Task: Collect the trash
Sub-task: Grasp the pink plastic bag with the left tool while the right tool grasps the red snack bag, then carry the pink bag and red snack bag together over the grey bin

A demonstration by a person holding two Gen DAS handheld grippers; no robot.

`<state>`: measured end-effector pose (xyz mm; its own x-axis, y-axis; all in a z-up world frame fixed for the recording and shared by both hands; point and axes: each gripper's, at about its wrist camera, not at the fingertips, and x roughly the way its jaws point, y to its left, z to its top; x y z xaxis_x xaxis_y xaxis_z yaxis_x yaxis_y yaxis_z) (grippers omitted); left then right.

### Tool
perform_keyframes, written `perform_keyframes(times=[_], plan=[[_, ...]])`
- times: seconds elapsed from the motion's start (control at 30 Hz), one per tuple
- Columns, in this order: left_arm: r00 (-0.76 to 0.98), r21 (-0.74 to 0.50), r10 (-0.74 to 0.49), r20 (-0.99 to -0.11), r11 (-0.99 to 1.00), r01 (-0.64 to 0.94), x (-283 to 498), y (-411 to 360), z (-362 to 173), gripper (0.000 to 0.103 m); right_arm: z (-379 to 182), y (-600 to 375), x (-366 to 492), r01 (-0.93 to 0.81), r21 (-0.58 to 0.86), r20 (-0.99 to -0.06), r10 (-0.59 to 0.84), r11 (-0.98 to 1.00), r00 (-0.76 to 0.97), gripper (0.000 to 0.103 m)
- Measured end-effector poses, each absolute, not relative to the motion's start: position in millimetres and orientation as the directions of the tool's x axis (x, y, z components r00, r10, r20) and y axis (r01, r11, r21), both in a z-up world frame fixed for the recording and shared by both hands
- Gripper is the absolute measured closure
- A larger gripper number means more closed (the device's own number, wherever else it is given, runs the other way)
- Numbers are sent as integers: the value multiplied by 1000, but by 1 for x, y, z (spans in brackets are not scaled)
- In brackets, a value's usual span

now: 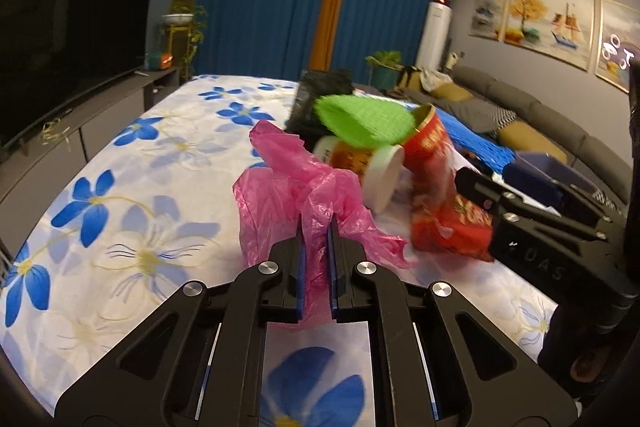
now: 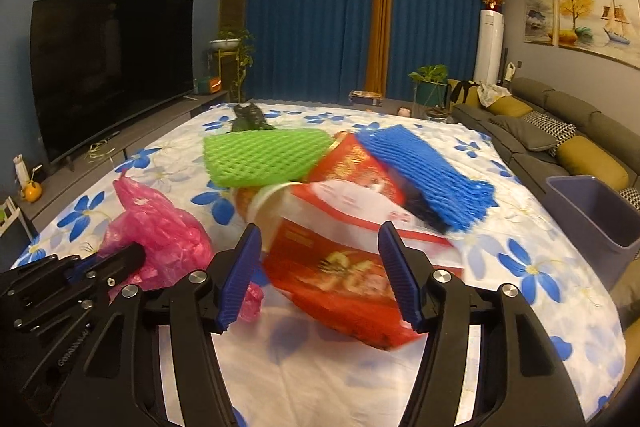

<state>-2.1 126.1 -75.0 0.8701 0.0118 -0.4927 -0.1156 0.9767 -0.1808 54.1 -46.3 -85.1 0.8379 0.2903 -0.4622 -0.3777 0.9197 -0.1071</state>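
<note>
Left tongs (image 1: 316, 227) clamped on pink plastic bag (image 1: 296, 183), left of red snack packet (image 2: 340, 275); right tongs (image 2: 318, 231) spread wide, straddling that packet.

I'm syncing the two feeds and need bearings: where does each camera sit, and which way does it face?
Left wrist view: sits behind the left claw, facing the blue curtains across the floral-clothed table; its claw is shut on the crumpled pink plastic bag; the right claw shows at its right.
Right wrist view: sits behind the open right claw, facing the same way, over the red snack packet.
Shared: pink bag, red packet, green foam net.
</note>
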Motion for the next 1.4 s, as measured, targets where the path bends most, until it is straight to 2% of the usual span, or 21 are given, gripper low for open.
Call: perform_keyframes(times=[0.07, 0.17, 0.33, 0.43, 0.73, 1.4], plan=[[870, -190, 15, -493, 974, -125, -3, 132, -74, 95, -88, -37, 59, -375, -126, -468, 278, 918, 839, 45], [870, -198, 14, -493, 972, -128, -4, 137, -75, 95, -93, -30, 67, -338, -162, -487, 223, 927, 844, 57], [877, -205, 6, -480, 972, -118, -8, 136, -74, 95, -98, -40, 71, -312, -173, -513, 185, 934, 838, 89], [883, -207, -1, -470, 972, -110, -11, 135, -72, 95, -94, -50, 61, -311, -187, -484, 188, 932, 855, 95], [895, -197, -16, -446, 977, -81, -17, 122, -62, 95, -74, -99, 30, -338, -147, -446, 243, 930, 862, 100], [909, -150, -96, -406, 988, 37, -14, 72, -41, 95, -35, -161, -3, -326, -52, -371, 285, 944, 884, 101]])
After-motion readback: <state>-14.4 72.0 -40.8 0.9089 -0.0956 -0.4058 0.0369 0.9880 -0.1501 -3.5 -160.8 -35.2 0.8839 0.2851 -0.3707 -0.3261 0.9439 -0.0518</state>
